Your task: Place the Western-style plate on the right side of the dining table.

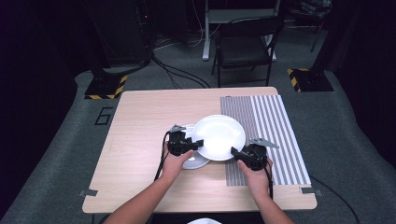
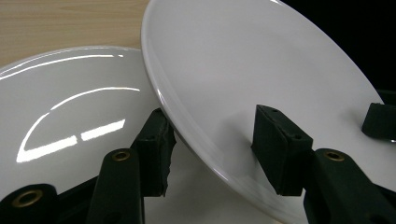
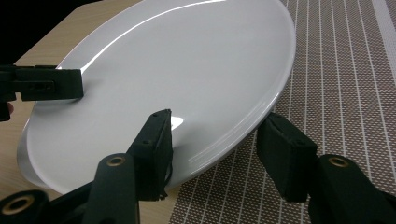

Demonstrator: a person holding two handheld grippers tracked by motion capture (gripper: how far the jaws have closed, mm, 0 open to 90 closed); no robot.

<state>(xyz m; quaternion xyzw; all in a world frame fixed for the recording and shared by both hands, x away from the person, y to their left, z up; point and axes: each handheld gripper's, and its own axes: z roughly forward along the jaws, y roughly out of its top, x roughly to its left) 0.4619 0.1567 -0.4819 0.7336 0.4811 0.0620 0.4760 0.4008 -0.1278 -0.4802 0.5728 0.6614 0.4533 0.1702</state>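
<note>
Item: large white plate [image 1: 218,136], held at mid-table between two hand-held grippers and partly overlapping a smaller white plate [image 1: 195,161] that rests on the wooden table [image 1: 140,140] at its left. Left gripper [image 1: 200,143] is clamped on the large plate's left rim, right gripper [image 1: 235,151] on its near-right rim beside the striped mat [image 1: 275,135]. Status: pickup appears accomplished, the plate tilted clear of the lower one; transfer and set-down, likely on the mat, seem outstanding.
</note>
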